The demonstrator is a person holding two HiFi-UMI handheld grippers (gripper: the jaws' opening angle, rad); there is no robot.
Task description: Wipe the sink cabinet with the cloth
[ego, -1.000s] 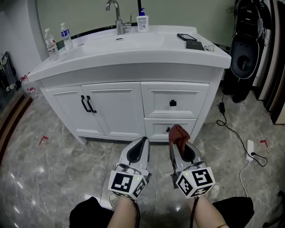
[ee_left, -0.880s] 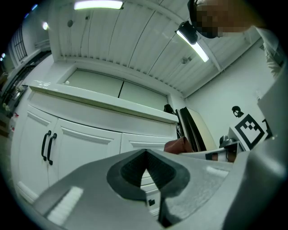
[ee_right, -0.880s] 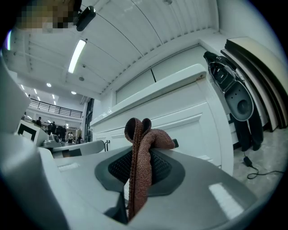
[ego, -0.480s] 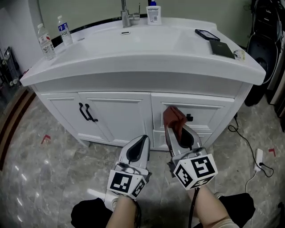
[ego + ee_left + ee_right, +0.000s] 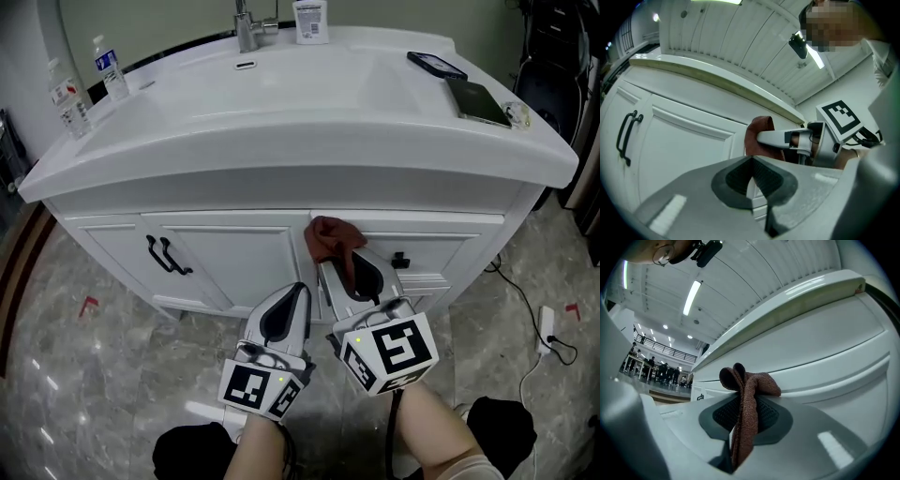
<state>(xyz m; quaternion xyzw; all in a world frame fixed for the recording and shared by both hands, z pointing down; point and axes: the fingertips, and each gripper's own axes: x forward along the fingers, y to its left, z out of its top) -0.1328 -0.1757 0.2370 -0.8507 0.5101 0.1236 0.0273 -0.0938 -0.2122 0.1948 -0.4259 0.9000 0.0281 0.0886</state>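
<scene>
Grey floor (image 5: 94, 375) is seen below the sink cabinet (image 5: 234, 253). The cloth (image 5: 330, 236) is pinched by the right gripper (image 5: 336, 262) near the top drawer (image 5: 450, 248); flat, firm pressure is advised. The left gripper (image 5: 298, 291) is kept closed, empty.

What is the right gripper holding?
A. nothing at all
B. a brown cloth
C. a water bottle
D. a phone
B: the right gripper has its jaws shut on the brown cloth, which sticks out past the tips, close to the white cabinet.
</scene>
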